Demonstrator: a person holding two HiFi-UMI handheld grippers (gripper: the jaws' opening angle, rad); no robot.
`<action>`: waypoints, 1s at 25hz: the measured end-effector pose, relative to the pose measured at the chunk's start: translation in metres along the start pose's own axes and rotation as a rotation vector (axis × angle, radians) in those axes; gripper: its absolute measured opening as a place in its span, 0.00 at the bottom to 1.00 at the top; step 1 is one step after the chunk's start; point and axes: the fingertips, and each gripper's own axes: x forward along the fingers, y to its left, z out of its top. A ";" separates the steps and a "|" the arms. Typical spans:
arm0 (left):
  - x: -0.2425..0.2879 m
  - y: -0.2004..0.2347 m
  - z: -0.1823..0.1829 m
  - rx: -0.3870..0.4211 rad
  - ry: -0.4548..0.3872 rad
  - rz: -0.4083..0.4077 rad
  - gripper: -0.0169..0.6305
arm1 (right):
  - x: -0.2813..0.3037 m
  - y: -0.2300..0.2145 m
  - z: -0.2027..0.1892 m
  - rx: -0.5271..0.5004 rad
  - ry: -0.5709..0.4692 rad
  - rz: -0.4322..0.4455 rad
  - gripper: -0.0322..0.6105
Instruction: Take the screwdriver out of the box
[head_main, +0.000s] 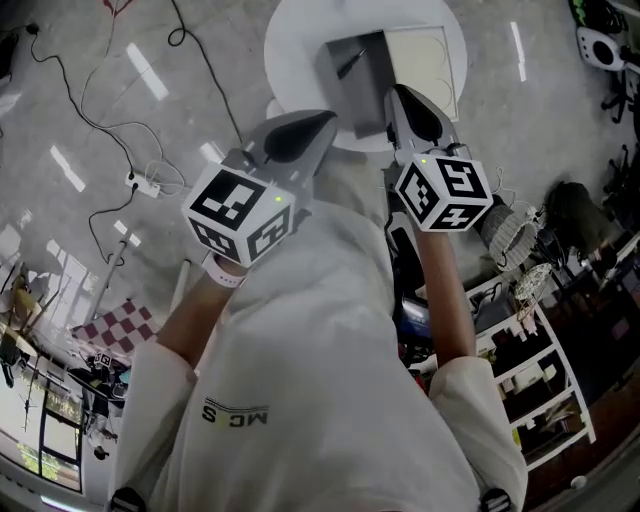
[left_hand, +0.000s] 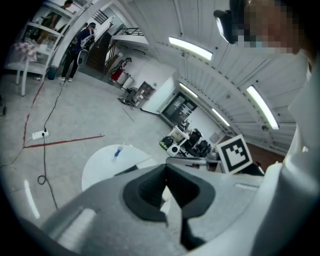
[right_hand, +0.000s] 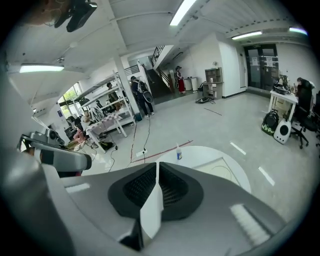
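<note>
Only the head view is showing the task's things. On the far side of the round white tabletop (head_main: 295, 40) a grey box (head_main: 345, 100) is lying open. A thin dark tool that looks like the screwdriver (head_main: 350, 63) is resting slantwise in its far part. A cream sheet (head_main: 420, 55) is lying just right of the box.

The person is holding both grippers up near the chest, short of the box and touching nothing. The left gripper (head_main: 318, 125) is pointing at the box's near left corner. The right gripper (head_main: 402, 100) is hanging over its near right edge.

The two gripper views are looking out level across the room, so their own fingers are blocking the box and the screwdriver. They are showing a small bottle with a blue band (right_hand: 178, 154) (left_hand: 118, 150) standing at the tabletop's far edge, which the head view is missing.

In the left gripper view, the left gripper (left_hand: 166, 170) is keeping its dark ribbed fingers (left_hand: 147, 190) tip to tip with nothing between them. In the right gripper view, the right gripper (right_hand: 157, 167) is pressing its fingers (right_hand: 175, 190) together at the tips, also empty.

The left gripper view is also catching the right gripper's marker cube (left_hand: 235, 152), a red line (left_hand: 65, 141) on the floor and a power strip (left_hand: 39, 134). People (right_hand: 137, 95) are standing far off in the right gripper view.

The only readable writing is "MCS" on the white shirt (head_main: 237, 412), appearing upside down in the head view.
</note>
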 end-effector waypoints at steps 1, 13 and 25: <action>0.003 0.003 -0.001 -0.007 -0.001 0.003 0.03 | 0.007 -0.003 -0.002 0.018 0.003 0.002 0.08; 0.019 0.038 -0.013 -0.047 0.003 0.030 0.03 | 0.081 -0.030 -0.035 0.089 0.096 -0.002 0.14; 0.035 0.050 -0.019 -0.072 0.018 0.025 0.03 | 0.146 -0.057 -0.078 0.138 0.192 -0.048 0.16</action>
